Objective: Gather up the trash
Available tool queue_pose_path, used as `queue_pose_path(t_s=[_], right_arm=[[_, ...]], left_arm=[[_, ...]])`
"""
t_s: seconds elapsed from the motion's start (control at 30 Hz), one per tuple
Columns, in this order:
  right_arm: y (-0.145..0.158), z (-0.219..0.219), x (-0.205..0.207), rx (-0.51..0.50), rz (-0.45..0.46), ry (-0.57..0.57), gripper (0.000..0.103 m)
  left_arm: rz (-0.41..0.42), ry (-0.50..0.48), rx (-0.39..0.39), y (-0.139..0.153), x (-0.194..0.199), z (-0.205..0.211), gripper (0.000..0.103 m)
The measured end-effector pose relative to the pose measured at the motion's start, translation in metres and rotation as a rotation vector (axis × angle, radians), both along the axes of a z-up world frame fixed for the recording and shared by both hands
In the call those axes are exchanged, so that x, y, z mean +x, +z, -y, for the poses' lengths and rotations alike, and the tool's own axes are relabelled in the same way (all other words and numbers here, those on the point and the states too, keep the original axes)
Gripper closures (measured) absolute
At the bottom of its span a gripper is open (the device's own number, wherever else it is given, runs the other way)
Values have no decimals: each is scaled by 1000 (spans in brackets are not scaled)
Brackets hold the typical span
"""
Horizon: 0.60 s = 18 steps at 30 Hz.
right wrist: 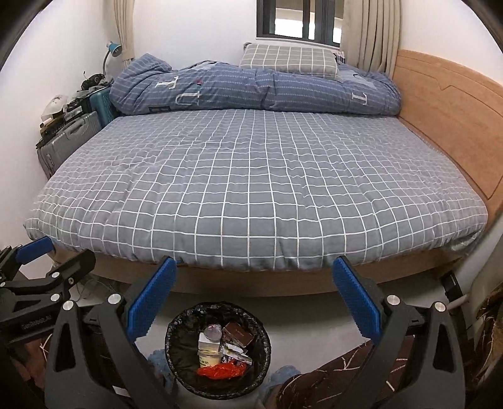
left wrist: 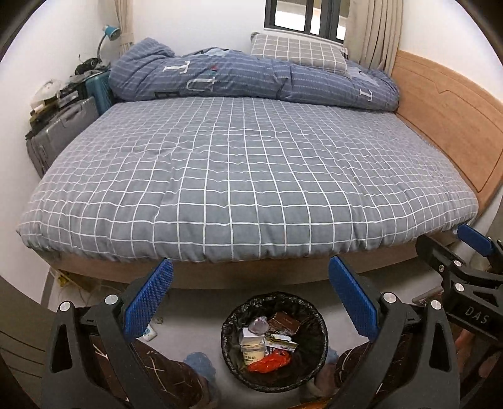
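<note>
On the floor below both grippers, a round trash bin stands upright, mouth up, holding an orange wrapper and jar. Left gripper and right gripper gape wide, empty. Beyond lies the checked bed.

One bed is seen, filling the middle of the frame, with one checked pillow and one rolled blue quilt at the top. Two suitcases are counted at the upper left: one grey, one teal. One blue desk lamp is seen above them. One window is seen at the top centre. One bin is found at the bottom centre; in it one pale jar, one brown box and one orange wrapper are counted. Two grippers are present, left and right, each spread wide.
</note>
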State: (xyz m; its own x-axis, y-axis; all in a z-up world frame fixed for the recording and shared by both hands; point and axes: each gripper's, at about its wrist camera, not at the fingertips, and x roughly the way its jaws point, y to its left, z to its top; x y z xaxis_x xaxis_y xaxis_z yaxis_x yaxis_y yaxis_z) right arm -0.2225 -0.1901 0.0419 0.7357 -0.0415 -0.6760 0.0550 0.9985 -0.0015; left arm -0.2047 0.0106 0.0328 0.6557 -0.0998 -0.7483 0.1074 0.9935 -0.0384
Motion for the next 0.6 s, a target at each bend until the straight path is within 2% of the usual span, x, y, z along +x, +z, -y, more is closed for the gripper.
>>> queue_pose_path(t_s=[0.6], right_arm=[[-4,0,3,9,-8,-4,8]], left_arm=[[-17,5,12,-8,7,-5,6]])
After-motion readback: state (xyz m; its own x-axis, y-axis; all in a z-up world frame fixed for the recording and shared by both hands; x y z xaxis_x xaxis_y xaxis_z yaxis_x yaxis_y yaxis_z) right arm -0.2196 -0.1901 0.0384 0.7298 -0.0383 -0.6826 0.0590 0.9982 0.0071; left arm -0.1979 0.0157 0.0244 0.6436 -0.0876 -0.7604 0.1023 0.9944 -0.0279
